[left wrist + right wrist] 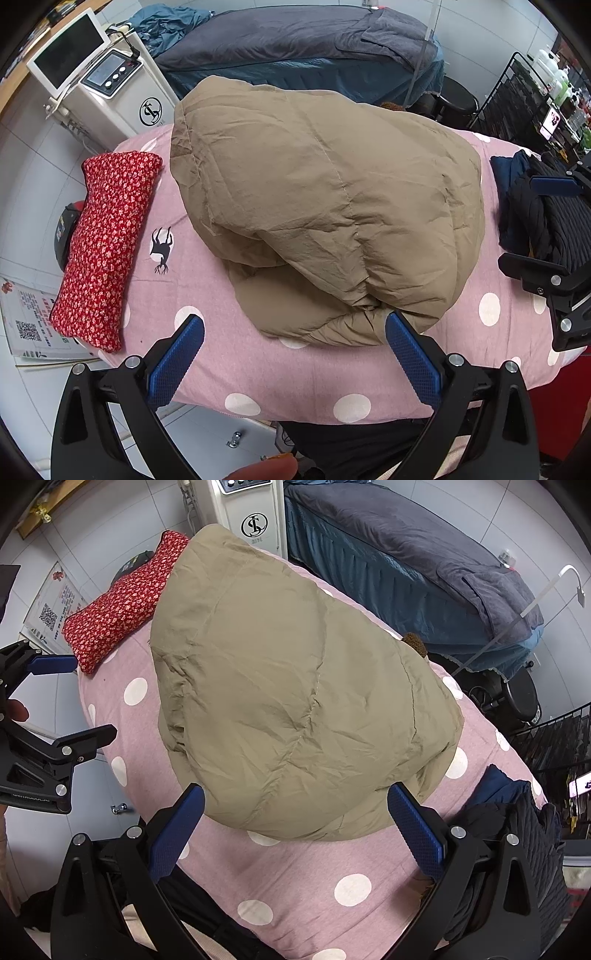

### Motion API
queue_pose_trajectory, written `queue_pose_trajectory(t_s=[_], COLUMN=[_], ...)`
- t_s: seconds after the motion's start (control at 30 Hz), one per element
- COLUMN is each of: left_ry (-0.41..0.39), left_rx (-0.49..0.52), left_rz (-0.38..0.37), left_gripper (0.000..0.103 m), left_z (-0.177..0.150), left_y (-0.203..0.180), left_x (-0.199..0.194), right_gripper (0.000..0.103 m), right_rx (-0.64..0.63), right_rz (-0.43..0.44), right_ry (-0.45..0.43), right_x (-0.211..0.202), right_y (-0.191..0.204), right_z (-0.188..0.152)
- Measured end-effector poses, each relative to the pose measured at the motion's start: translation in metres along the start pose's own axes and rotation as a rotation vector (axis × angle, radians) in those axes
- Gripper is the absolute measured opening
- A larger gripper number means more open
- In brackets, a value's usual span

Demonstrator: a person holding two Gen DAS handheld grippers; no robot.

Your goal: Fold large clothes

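In the left wrist view, your left gripper (293, 330) stands wide open at the bottom of the frame and holds nothing. The coat (325, 206), a puffy tan bundle that looks already folded over, fills the middle of the frame on the pink sheet (317, 384). Its near edge lies just ahead, and the right blue pad seems to touch that edge at lower right of centre, while the left pad is over bare sheet. The long axis of the coat runs from the upper left toward the lower right. The right gripper (543, 225) shows at the right edge, over a dark pile (532, 214), also spread open.

In the right wrist view, your right gripper (295, 805) is open and empty too. Here the coat (295, 686) reaches down between the two pads, so its near edge is directly in front, in the lower middle of the frame. The left gripper (77, 698) is at the left edge, well apart from the coat.

I judge both grippers are about equally close to the near edge, so for the next fold you go straight forward, not sideways
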State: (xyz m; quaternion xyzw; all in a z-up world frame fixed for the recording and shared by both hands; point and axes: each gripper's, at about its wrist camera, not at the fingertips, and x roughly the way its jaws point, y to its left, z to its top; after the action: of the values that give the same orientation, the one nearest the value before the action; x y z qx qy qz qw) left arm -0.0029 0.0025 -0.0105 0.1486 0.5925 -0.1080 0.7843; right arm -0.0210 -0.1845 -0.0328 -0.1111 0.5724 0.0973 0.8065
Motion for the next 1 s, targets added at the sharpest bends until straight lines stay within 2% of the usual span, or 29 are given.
queue_pose_trajectory(t_s=[1.0], left_ry=[0.011], left_rx=[-0.001], left_rz=[-0.015], left_gripper=[0.097], left_z=[-0.0016], left_y=[0.0044], left_x=[0.0051], right_gripper=[0.098], right_rx=[0.008], right_rz=[0.011], right_ry=[0.009], right_x=[0.0041], right_y=[0.0], right_z=[-0.0015])
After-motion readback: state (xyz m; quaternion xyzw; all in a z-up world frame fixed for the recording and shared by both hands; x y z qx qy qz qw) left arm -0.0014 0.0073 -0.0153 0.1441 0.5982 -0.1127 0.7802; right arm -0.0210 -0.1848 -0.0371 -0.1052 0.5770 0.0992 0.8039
